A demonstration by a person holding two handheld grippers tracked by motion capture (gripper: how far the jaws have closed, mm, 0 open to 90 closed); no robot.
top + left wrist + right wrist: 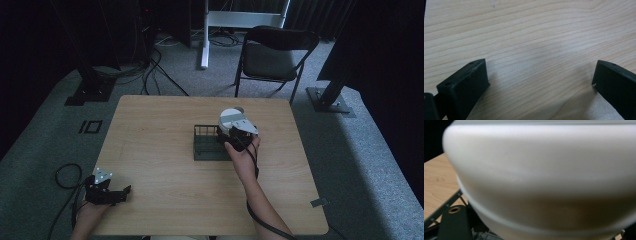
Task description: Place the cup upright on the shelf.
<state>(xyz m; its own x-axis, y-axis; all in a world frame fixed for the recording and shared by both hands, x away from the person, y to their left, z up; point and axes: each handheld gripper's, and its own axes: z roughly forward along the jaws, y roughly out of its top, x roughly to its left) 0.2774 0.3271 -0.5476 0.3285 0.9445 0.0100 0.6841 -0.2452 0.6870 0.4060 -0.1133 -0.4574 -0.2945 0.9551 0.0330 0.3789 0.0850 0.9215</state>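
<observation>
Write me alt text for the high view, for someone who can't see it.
A person's right claw holds a white bowl over a dark wire rack near the middle of a wooden table. The left claw rests open at the table's near left corner. A folding chair stands beyond the table.

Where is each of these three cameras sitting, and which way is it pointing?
High view: fixed above the person's side, looking forward and down at the table, the rack and the white bowl; both forearms, the left gripper and the right gripper show.
Left gripper view: rides the left gripper, facing bare tabletop; its two black jaws stand wide apart.
Right gripper view: rides the right gripper, pressed close to the bowl over the rack.
Shared: bowl and rack appear in the high and right gripper views.
</observation>
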